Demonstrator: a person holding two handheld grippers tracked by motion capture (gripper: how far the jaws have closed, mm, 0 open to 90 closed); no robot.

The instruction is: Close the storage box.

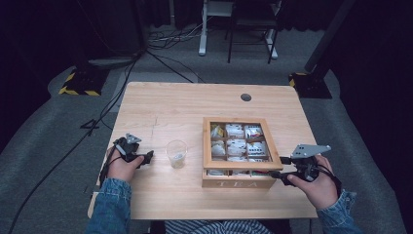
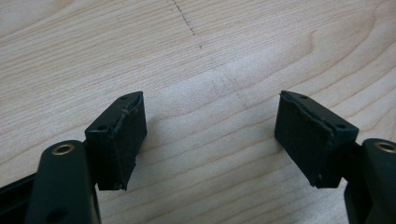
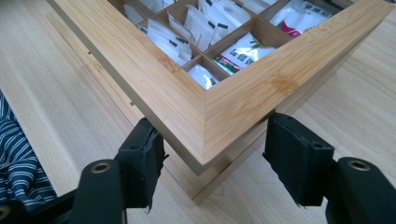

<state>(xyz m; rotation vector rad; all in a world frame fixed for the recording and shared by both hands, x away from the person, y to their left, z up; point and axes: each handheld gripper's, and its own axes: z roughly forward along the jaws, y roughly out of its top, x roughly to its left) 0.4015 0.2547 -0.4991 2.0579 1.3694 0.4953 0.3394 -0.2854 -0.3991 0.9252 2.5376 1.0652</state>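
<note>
A wooden tea box marked TEA stands right of centre, with several compartments of tea bags under its framed lid. The lid's near edge sits slightly raised above the base. My right gripper is open at the box's near right corner. In the right gripper view the lid corner pokes between my right gripper's jaws, and both pads touch its underside edges. A clear plastic cup stands left of the box. My left gripper rests left of the cup; seen from its own camera, my left gripper is open over bare wood.
The wooden table has a round cable hole at the far right. Cables trail over the grey floor to the left. A chair and a desk leg stand beyond the table. A striped shirt is at the near edge.
</note>
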